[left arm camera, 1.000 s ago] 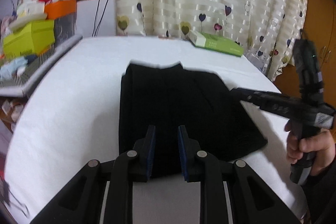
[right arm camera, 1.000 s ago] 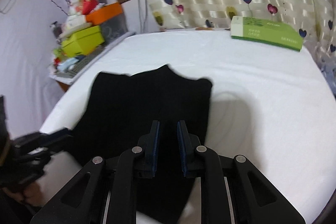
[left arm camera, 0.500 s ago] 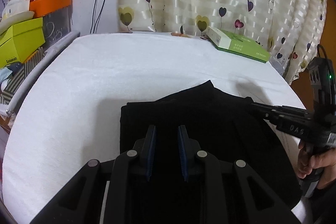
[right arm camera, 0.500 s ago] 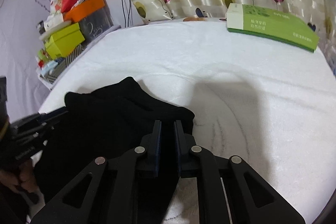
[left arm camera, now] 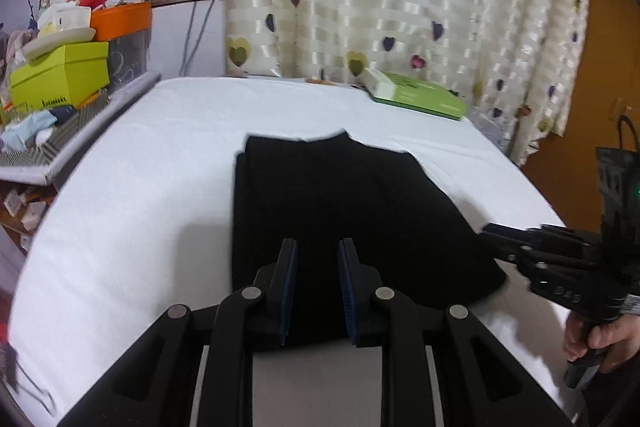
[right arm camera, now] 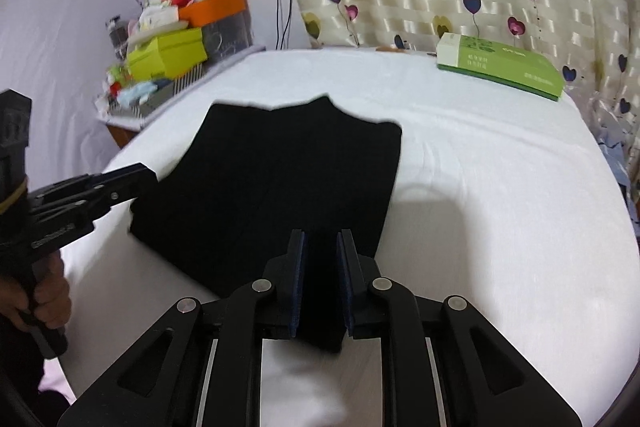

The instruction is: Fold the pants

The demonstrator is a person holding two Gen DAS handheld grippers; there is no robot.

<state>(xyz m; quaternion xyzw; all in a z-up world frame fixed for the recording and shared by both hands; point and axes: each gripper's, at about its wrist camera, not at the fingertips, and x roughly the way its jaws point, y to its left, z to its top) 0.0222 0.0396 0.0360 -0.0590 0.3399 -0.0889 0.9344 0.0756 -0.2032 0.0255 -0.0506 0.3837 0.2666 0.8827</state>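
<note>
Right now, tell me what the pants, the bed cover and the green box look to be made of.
Pants: black fabric, matte, lying limp and flat; the weave is too dark to tell.
Bed cover: white cloth, seemingly terry-like, with soft ripples and a dull nap.
Green box: probably printed cardboard, sharp edges and a slight sheen.

Even, soft indoor light; a faint shadow on the white bed (right arm camera: 500, 187); fisheye bending and slight blur at edges.

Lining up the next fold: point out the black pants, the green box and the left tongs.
black pants (left arm camera: 340, 203), left wrist view, middle of the cloth.
green box (right arm camera: 504, 65), right wrist view, its top face.
left tongs (left arm camera: 318, 287), left wrist view, midway between the tips.
</note>
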